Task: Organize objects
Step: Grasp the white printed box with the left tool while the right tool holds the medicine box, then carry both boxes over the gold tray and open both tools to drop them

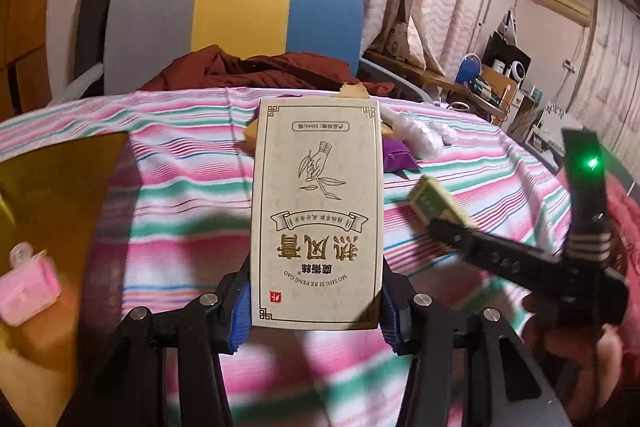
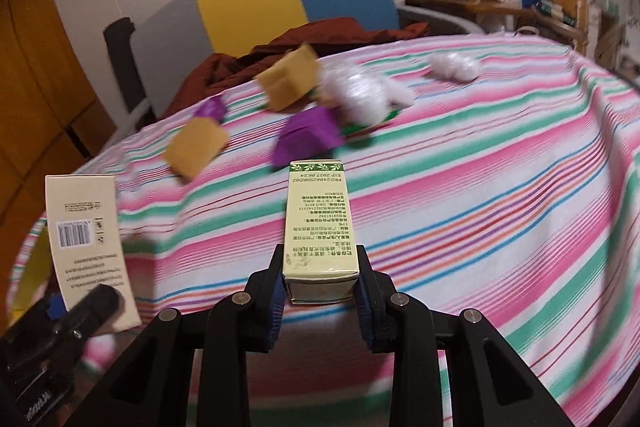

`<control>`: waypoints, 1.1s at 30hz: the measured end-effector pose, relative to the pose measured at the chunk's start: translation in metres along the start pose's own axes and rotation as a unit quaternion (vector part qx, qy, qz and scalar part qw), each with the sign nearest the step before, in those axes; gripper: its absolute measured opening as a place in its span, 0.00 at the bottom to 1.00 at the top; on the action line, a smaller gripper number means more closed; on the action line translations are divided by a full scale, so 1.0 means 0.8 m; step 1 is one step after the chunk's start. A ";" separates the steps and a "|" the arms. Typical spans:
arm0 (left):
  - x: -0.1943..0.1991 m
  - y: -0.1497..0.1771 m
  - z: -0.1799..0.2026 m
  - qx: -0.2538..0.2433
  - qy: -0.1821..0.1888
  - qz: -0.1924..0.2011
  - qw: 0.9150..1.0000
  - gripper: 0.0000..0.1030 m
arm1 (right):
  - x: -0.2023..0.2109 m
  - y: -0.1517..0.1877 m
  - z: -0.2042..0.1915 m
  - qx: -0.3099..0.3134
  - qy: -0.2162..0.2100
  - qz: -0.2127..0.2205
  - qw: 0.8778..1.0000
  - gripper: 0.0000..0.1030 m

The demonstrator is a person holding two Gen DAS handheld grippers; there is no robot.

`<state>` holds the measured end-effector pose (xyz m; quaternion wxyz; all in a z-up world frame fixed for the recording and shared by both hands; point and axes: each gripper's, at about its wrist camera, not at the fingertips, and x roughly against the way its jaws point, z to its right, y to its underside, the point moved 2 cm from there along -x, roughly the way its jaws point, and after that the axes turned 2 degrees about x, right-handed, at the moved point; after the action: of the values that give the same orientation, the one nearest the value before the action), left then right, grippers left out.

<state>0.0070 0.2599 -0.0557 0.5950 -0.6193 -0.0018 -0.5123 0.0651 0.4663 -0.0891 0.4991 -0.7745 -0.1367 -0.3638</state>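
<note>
Both hands are loaded and clear of the striped table (image 2: pixel 500 187). The left gripper (image 1: pixel 316 311) has its jaws pinching a tall cream box (image 1: pixel 316 211) by its lower edges, held upright above the cloth. The right gripper (image 2: pixel 322 287) has its jaws pressed tight on a slimmer green-and-cream box (image 2: pixel 316 223), which juts forward along the fingers.

This looks like the carry step: two cartons lifted, neither set down yet. Off to the left sits a yellow container (image 1: pixel 52 195) with a pink packet (image 1: pixel 28 287) apparently lying inside; its rim shows only partly, so what else it holds cannot be told. That seems the likely drop-off, though it is a guess.

On the table beyond remain two tan boxes (image 2: pixel 288 83), purple packets (image 2: pixel 308 139) and white plastic-wrapped bundles (image 2: pixel 360 95), all blurred. The next move calls for bringing one carton over the container, lowering it upright or flat without knocking the packet, then releasing. The hands are close together, so they should go one at a time.
</note>
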 end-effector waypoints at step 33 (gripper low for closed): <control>0.074 -0.039 -0.347 0.182 -0.123 -0.099 0.970 0.50 | -0.035 0.004 -0.391 0.192 -0.180 -0.067 0.962 0.30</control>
<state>-0.1594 0.0280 -0.0592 0.6392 -0.5555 -0.2300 -0.4795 -0.0858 0.1960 -0.0367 0.5803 -0.7056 -0.3434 -0.2180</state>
